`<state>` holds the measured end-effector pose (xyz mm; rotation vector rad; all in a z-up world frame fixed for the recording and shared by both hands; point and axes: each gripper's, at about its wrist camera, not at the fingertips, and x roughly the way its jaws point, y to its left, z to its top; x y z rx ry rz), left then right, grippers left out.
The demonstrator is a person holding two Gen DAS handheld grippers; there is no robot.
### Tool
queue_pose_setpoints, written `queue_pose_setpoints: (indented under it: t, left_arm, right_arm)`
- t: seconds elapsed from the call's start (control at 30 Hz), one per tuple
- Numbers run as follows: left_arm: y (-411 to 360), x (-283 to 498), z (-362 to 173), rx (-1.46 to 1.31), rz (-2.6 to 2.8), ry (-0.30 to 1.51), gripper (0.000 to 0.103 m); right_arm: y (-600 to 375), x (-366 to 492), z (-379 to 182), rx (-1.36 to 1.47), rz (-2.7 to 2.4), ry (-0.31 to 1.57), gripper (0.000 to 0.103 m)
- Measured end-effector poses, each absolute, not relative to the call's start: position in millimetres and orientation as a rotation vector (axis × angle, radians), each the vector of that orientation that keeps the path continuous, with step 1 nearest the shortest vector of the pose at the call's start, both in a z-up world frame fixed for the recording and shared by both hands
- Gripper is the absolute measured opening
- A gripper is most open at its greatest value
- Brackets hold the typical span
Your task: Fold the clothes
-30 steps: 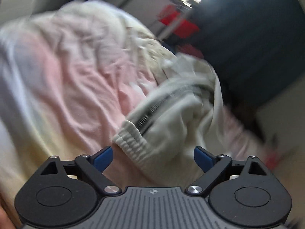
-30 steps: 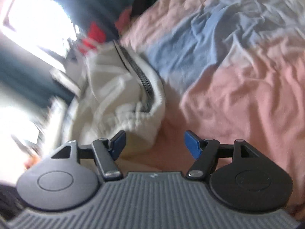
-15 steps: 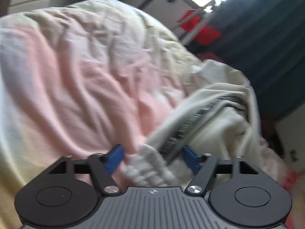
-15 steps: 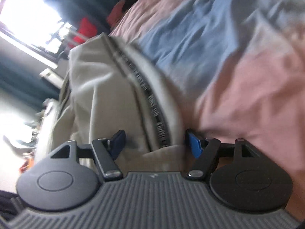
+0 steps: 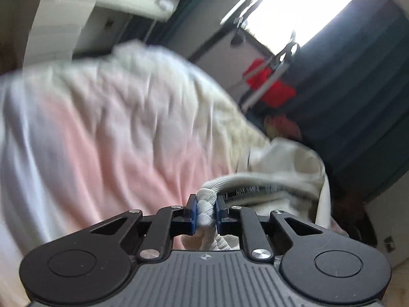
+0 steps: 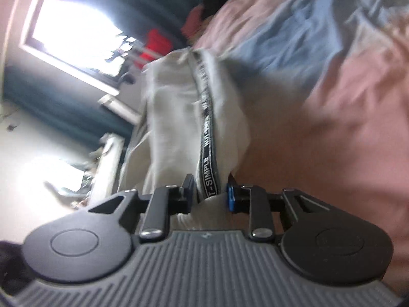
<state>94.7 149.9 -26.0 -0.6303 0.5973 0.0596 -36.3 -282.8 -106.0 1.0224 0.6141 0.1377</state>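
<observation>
Your left gripper pinches the pants' ribbed cuff, low in the middle. Your right gripper pinches their striped side. The pants stretch away from both grippers, over the bed.

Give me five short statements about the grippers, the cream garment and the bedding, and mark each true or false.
1. The left gripper is shut on the ribbed cuff of the cream garment. True.
2. The right gripper is open and holds nothing. False: it is shut on the garment, beside the black lettered band.
3. The bedding has pink and blue patches. True.
4. The garment is dark green. False: it is cream.
5. The lettered band shows the word SIMPLE. True.
</observation>
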Motion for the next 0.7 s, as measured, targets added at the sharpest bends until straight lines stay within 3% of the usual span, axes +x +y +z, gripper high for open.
queue_pose_setpoints:
  t: [0.17, 0.4, 0.57, 0.7]
  left_arm:
    - [193, 145, 26, -0.472, 0.147, 0.554, 0.014]
    - [270, 229, 89, -0.258, 0.324, 0.492, 0.014]
    - [352, 291, 67, -0.213, 0.478, 0.526, 0.014]
    - [393, 327, 11, -0.280, 0.483, 0.623, 0.015]
  right_arm:
    - [-212, -36, -91, 1.120, 0.279, 0.590, 0.028]
    - [-53, 42, -98, 1.141, 0.513, 0.715, 0.027]
    - [48, 104, -108, 1.086, 0.661, 0.782, 0.025]
    - [91, 140, -126, 0.967, 0.698, 0.877, 0.025]
